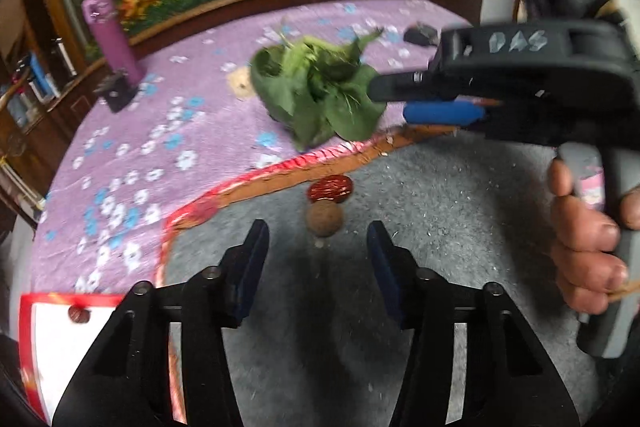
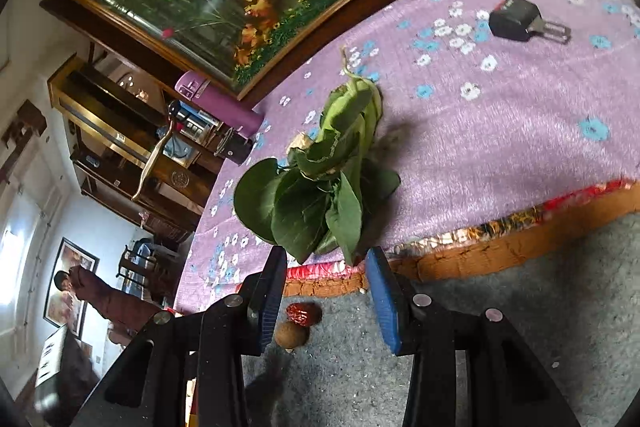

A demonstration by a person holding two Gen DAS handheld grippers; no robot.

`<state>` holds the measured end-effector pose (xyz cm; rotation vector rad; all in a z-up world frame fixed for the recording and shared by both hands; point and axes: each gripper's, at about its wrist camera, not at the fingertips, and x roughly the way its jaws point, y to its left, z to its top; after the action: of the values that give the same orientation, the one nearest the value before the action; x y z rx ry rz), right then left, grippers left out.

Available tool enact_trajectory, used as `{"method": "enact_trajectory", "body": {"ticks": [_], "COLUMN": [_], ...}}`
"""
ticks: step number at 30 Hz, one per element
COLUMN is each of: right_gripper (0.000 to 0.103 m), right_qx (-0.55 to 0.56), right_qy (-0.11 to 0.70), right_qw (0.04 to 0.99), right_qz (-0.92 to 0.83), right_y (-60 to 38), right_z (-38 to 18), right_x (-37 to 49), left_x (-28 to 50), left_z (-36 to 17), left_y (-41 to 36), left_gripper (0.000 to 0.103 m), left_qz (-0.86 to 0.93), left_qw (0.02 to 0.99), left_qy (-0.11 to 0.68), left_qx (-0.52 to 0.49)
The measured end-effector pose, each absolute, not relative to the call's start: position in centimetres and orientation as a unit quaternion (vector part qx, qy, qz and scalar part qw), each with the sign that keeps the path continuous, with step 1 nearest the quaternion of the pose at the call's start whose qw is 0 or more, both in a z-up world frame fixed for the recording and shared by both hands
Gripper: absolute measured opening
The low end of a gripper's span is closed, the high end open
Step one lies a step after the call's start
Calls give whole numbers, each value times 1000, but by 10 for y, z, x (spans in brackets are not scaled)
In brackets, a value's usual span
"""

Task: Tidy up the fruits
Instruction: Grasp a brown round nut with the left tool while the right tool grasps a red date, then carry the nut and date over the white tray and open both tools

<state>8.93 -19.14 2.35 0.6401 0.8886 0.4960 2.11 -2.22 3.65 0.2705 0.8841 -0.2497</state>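
Left wrist view. The left gripper (image 1: 318, 239) points down at a grey mat (image 1: 460, 211), its jaws partly apart with nothing between them. Just ahead of the fingertips lie two small fruits, touching: a brown round fruit (image 1: 325, 218) and, beyond it, a wrinkled red date (image 1: 331, 188). Another red date (image 1: 79, 314) rests on a white tray with a red rim (image 1: 25, 327) at lower left. The right gripper (image 1: 390, 101) crosses the frame from the right, held by a hand (image 1: 586, 239); its jaws stand narrowly apart and empty, in front of a bunch of leafy greens (image 1: 316, 99) on the purple flowered cloth (image 1: 160, 131).

Right wrist view. The right gripper (image 2: 326, 291) shows the same empty, partly open jaws. The red date (image 2: 303, 313) and brown round fruit (image 2: 291, 334) lie between and below its fingertips on the grey mat (image 2: 520, 307); the leafy greens (image 2: 320, 187) lie beyond.

Step in hand, as a judgement: approach to the two fruits, none yet grasped. The next move calls for lowering one gripper over a single fruit without nudging its neighbour.

Only the left view shows the tray and the hand; only the right view shows a black clip (image 2: 516, 19) and a person (image 2: 104, 295) in the room behind.
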Motion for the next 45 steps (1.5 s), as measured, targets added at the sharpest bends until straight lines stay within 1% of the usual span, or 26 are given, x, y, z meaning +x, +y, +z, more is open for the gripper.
{"method": "enact_trajectory", "body": {"ticks": [1,3,5,6,8,9,16,20,26,29,31,32,33,35,38,42,45], "right_gripper": [40,40,40,41,41,41,41,40,40,35,24,22,20,20,19,19,19], "right_qx": [301,303,304,305,308,309,299,279,214,160,113,95,71,57,54,133,165], "right_qy": [417,421,424,425,427,429,470,478,480,474,467,464,460,455,457,474,468], "right_qw": [825,819,816,814,809,805,770,774,800,819,835,840,847,852,851,813,793], "right_qz": [235,246,251,254,262,268,310,308,292,281,268,264,256,252,255,312,353], "right_y": [-190,-188,-188,-189,-193,-192,-163,-148,-122,-110,-101,-100,-96,-94,-95,-110,-109], "right_z": [25,25,24,23,20,19,4,0,0,5,7,5,6,6,5,7,14], "right_x": [89,90,92,94,92,93,97,98,98,94,90,88,85,83,82,82,77], "left_x": [24,34,39,38,39,39,30,9,-31,-49,-59,-63,-67,-72,-81,-91,-98], "left_z": [34,29,24,22,17,17,22,29,42,49,51,52,53,55,56,59,61], "left_y": [-23,-28,-35,-36,-36,-36,-24,-13,8,18,22,24,27,32,38,47,56], "left_gripper": [44,36,34,28,22,22,21,21,21,21,21,21,21,21,21,21,22], "left_qz": [-120,-121,-129,-132,-138,-142,-138,-126,-114,-107,-100,-96,-92,-87,-76,-65,-48], "left_qw": [885,880,876,873,870,870,878,884,894,898,900,901,902,904,905,908,911], "left_qy": [429,438,441,444,448,448,444,440,430,425,423,422,420,419,418,414,409], "left_qx": [133,140,148,152,153,149,118,99,57,39,36,34,30,24,17,8,9]}}
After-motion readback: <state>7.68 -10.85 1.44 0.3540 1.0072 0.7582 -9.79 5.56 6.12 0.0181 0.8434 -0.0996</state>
